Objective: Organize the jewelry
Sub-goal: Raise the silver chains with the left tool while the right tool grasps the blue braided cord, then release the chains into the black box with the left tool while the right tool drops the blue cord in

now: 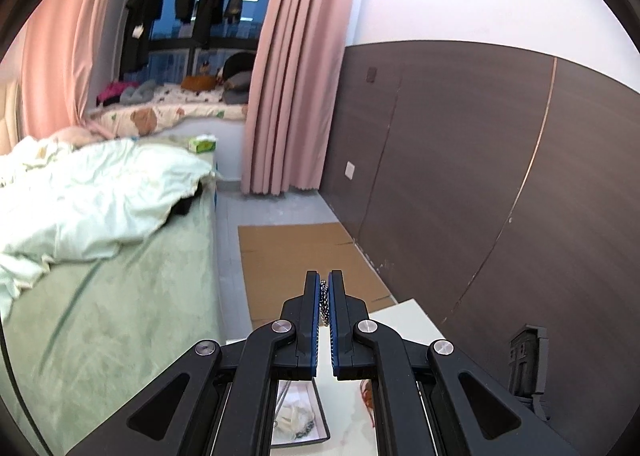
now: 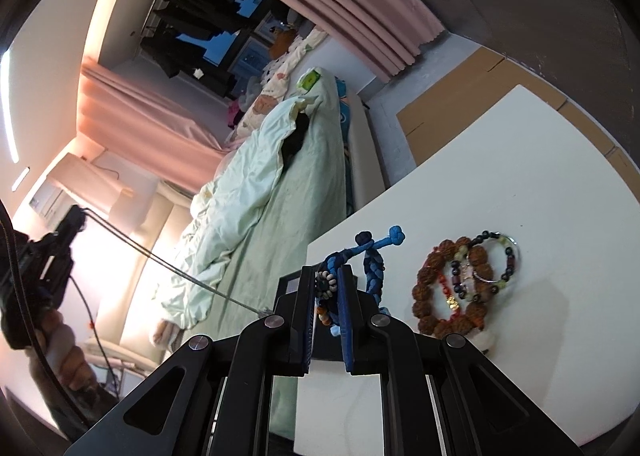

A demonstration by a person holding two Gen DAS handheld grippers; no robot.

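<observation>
Right wrist view: the right gripper (image 2: 326, 276) has its fingers clamped on a blue braided bracelet (image 2: 374, 256), held above the white table (image 2: 520, 175). At 3 o'clock, a heap of beaded bracelets (image 2: 464, 286) lies on the table. The left gripper (image 1: 325, 280) pinches a thin chain (image 1: 325, 302) between its fingers.

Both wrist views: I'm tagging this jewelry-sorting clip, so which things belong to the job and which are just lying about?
Part of the job:
- left tool, shut on silver chain
- right tool, shut on blue braided bracelet
- beaded bracelets
- jewelry box
- white table

Just lying about:
- bed
- pink curtain
- cardboard
</observation>
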